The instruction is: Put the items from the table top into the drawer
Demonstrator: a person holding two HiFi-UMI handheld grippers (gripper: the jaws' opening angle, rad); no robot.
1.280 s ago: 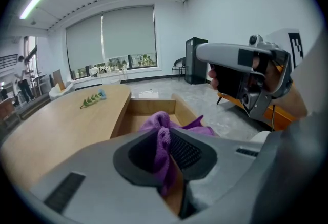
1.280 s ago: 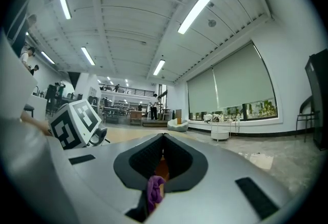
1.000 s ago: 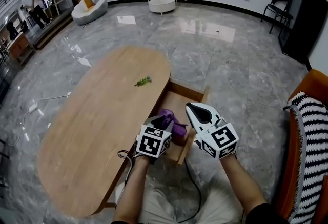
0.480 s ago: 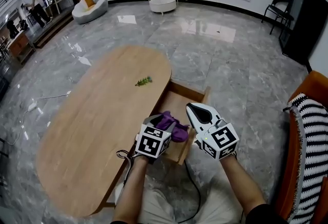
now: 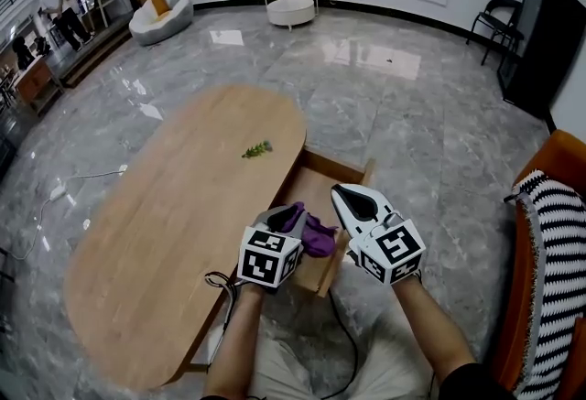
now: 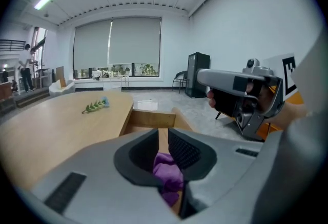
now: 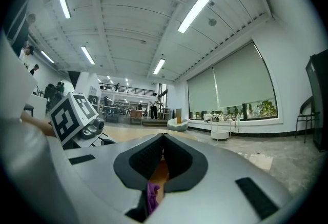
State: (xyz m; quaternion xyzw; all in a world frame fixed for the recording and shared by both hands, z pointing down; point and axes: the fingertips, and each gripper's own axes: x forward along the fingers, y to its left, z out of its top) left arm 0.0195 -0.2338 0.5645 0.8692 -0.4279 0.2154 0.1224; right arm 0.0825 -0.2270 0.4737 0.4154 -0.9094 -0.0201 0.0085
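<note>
I'm looking down on a wide hall with a polished grey marble floor (image 5: 394, 105) and a long window along the far wall. An orange chair (image 5: 558, 206) with a striped black-and-white throw stands at my right edge. The oval wooden counter (image 5: 165, 233) runs away from me, slanting to the upper right. Its drawer (image 5: 322, 180) is pulled out from the right-hand side, with bare wood showing at the far end.

Both tools hang over the near end of that drawer. The left tool (image 5: 286, 217) tips downward, and its jaws have just been closing. They stand a narrow gap apart, and I see wood through the gap, with nothing pinched between the pads. The right tool (image 5: 341, 195) sits level beside it, jaws together and empty.

The purple cloth (image 5: 317, 237) lies crumpled in the drawer's near end, just under and between the two tool tips. In the left gripper view it shows below the jaws (image 6: 168, 176). It is a loose heap with no clear long axis.

A small green sprig (image 5: 255, 149) lies on the counter well beyond the tools, near the drawer-side edge. Its length slants from lower left to upper right.
</note>
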